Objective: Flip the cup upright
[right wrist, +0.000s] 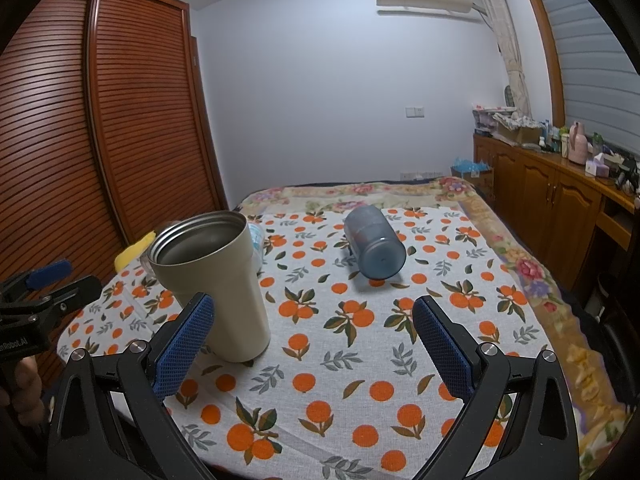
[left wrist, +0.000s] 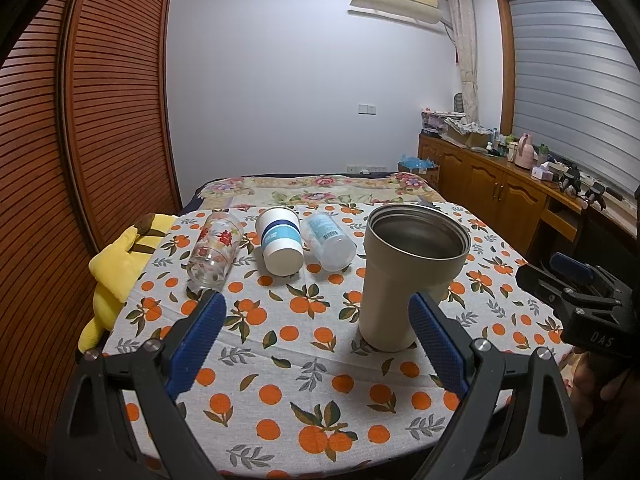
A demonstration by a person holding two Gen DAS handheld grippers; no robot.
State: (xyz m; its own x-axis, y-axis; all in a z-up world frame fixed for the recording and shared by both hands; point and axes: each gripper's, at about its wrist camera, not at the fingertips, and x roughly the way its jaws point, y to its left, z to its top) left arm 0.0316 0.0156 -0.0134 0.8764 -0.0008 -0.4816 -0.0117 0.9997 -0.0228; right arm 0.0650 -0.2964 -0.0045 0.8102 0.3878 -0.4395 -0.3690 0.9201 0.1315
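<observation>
A beige steel tumbler (left wrist: 404, 276) stands upright, mouth up, on the orange-print tablecloth (left wrist: 304, 364); it also shows in the right wrist view (right wrist: 216, 280). A clear printed glass (left wrist: 214, 254), a white-and-blue cup (left wrist: 279, 245) and a clear plastic cup (left wrist: 330, 245) lie on their sides at the back. A blue translucent cup (right wrist: 374, 242) lies on its side in the right wrist view. My left gripper (left wrist: 316, 332) is open and empty, just left of the tumbler. My right gripper (right wrist: 314, 336) is open and empty, just right of the tumbler.
A yellow plush toy (left wrist: 120, 260) lies at the table's left edge. A slatted wooden wardrobe (left wrist: 88, 140) stands left. A floral bed (right wrist: 360, 194) lies behind the table. A wooden cabinet (right wrist: 560, 196) with clutter runs along the right.
</observation>
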